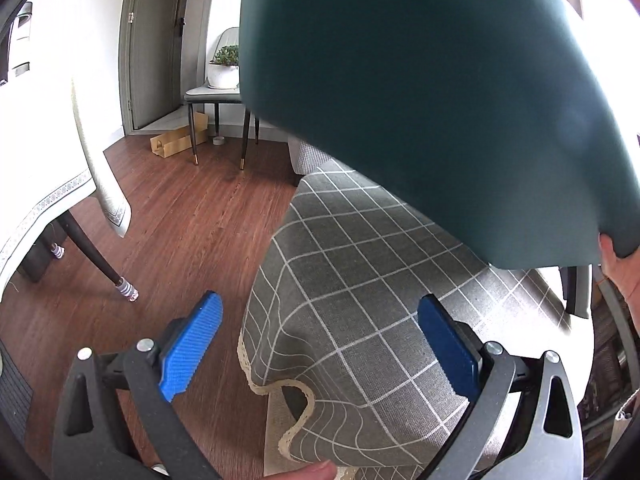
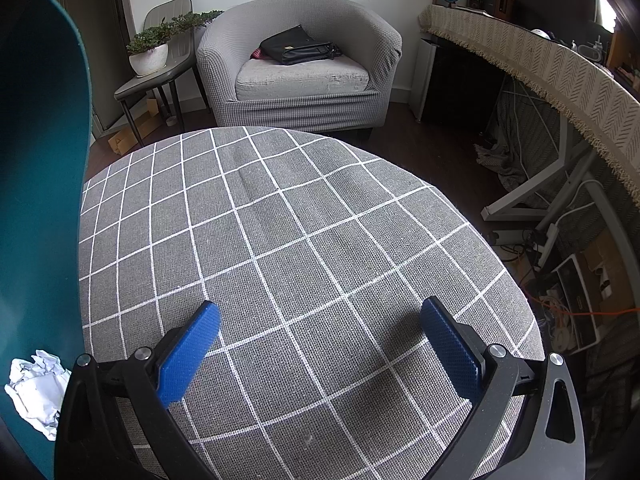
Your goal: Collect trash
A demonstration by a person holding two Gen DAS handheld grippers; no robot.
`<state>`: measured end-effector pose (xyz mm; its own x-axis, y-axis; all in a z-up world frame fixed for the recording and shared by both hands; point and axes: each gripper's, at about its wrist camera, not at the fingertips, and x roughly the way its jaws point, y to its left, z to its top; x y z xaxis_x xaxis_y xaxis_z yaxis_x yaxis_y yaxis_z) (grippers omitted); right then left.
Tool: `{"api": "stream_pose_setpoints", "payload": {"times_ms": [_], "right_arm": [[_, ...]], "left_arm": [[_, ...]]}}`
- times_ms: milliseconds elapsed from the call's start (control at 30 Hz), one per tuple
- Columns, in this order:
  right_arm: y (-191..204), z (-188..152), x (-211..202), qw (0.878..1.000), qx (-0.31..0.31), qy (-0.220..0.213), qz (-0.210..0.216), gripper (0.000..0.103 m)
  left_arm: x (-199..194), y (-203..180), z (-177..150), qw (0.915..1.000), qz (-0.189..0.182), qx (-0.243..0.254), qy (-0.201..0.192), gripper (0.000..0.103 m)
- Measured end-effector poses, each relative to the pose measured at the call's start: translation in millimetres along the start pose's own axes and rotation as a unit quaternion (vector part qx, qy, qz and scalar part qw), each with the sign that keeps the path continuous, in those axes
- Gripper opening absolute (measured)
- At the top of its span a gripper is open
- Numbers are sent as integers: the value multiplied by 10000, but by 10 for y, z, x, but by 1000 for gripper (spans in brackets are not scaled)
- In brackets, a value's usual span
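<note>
A dark teal bin (image 1: 420, 92) fills the upper right of the left wrist view, tilted, with a hand (image 1: 620, 272) holding its lower rim. In the right wrist view the same teal bin (image 2: 40, 200) stands along the left edge, with crumpled white paper (image 2: 36, 392) inside its bottom. My left gripper (image 1: 320, 320) is open over the edge of the grey checked tablecloth (image 1: 360, 300), nothing between its blue pads. My right gripper (image 2: 320, 320) is open above the round table's checked cloth (image 2: 280, 220), holding nothing.
A grey armchair (image 2: 300, 60) with a black bag (image 2: 296, 46) stands behind the table. A side chair carries a potted plant (image 2: 150, 52). A fringed desk (image 2: 540, 68) with cables runs along the right. A white-clothed table (image 1: 44, 168) and wooden floor (image 1: 180, 220) lie left.
</note>
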<state>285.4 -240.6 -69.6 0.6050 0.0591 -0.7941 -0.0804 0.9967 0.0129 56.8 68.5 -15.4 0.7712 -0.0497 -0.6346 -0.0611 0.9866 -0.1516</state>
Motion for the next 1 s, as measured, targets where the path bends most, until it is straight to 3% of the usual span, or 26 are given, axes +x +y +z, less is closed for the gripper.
{"api": "stream_pose_setpoints", "payload": {"times_ms": [233,1000], "right_arm": [[3,-4,-2,10000,1,-1,0,101],[3,11,-5,10000,0,0,1,101]], "left_arm": [[9,-69,-46,9998,28,193,107,100],[-34,142,-81,9996,83,128,227,100]]}}
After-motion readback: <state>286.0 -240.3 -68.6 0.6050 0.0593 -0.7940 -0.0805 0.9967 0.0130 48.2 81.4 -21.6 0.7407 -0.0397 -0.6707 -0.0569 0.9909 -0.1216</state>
